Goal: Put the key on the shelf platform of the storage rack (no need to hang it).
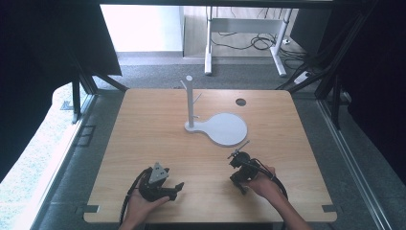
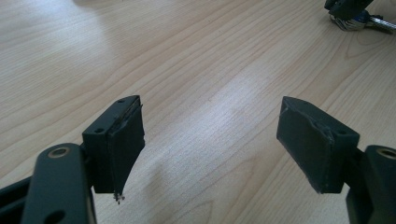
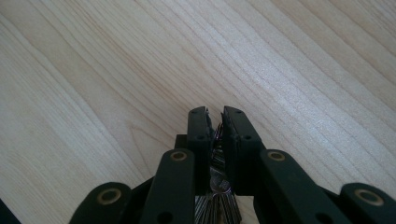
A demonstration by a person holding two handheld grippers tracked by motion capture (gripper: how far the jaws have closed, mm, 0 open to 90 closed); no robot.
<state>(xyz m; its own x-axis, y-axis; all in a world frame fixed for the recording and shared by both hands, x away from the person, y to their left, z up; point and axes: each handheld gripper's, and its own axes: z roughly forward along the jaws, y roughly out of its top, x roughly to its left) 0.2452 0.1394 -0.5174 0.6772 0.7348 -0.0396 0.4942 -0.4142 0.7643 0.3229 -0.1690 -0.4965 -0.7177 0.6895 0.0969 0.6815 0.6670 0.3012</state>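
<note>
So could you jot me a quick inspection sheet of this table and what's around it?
Surface: light wooden table, one round hole near its far edge.
Job's things: small metal thing, ridged, too hidden to identify; white peg stand upright on its round base.
Clutter: nothing seen.
Grippers: left gripper open, nothing between its jaws; right gripper shut on the small metal thing.
Cables: black cable trailing from the left gripper; loose cables on the floor beyond.
Surroundings: grey carpet, white desk legs.
</note>
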